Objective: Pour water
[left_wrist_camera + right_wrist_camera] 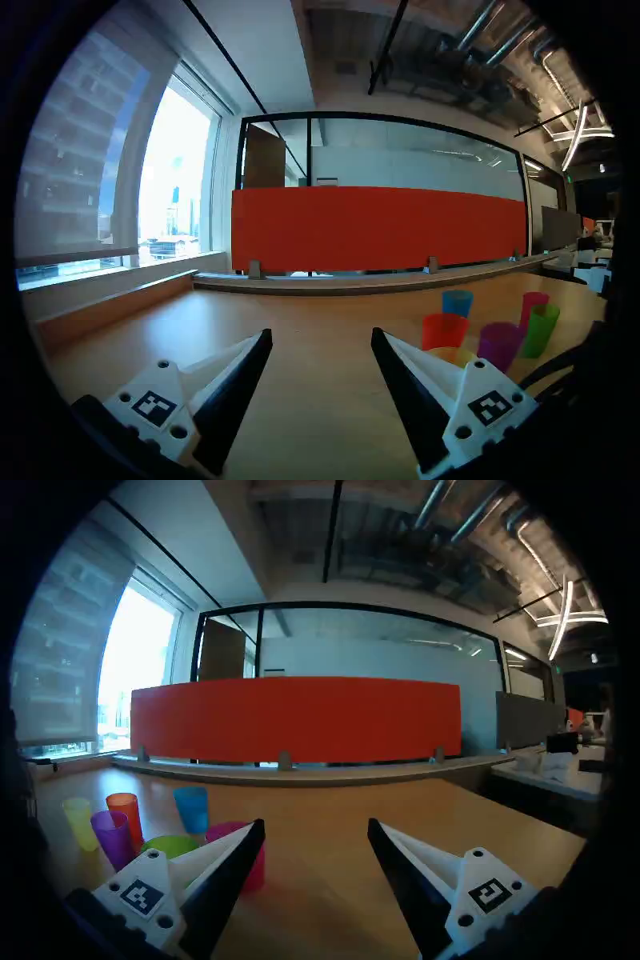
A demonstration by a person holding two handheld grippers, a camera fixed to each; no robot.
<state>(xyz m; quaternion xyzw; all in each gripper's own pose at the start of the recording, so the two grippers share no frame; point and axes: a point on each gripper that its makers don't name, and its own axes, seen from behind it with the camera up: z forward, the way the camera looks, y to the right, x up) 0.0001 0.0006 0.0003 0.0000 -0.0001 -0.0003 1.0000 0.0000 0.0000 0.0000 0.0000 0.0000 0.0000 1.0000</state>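
**Hidden or cut off**
- Yellow cup [453, 354]: rim alone visible at 4 o'clock in the left gripper view, the rest behind a black finger.
- Magenta cup [228, 830]: mostly masked by the near finger at 7 o'clock in the right gripper view.
- Green cup [170, 846]: rim only, just above the same finger's white mount.
- Contents of every cup: cannot tell.
- Black cable [560, 370]: at 4 o'clock, both ends lost in the dark edge.

**Grippers**
- Left gripper [320, 332]: jaws spread wide, holding nothing, bare table [320, 376] in the gap.
- Right gripper [315, 824]: jaws likewise wide apart, holding nothing.

**Task items**
- Six cups, all upright, clustered on the table.
- At 4 o'clock in the left gripper view, at 8 o'clock in the right gripper view.
- Blue cup [458, 302] toward the back, orange cup [444, 330] just in front of it, purple cup [500, 344] nearer, beside the green one.

**Surroundings**
- Red partition [376, 228]: along the far table edge, at 12 o'clock.
- Window [172, 192]: at 9 o'clock, overexposed.
- Second desk [552, 772]: at 3 o'clock in the right gripper view, with white items too small to identify.
- Ceiling pipes [488, 40]: at 1 o'clock.

**Materials and shapes**
- Cups: translucent coloured plastic, round, tapered.
- Table: smooth pale wood.
- Fingers: black pointed wedges on white mounts, each with a square black-and-white marker.
- Partition: flat matte panel.
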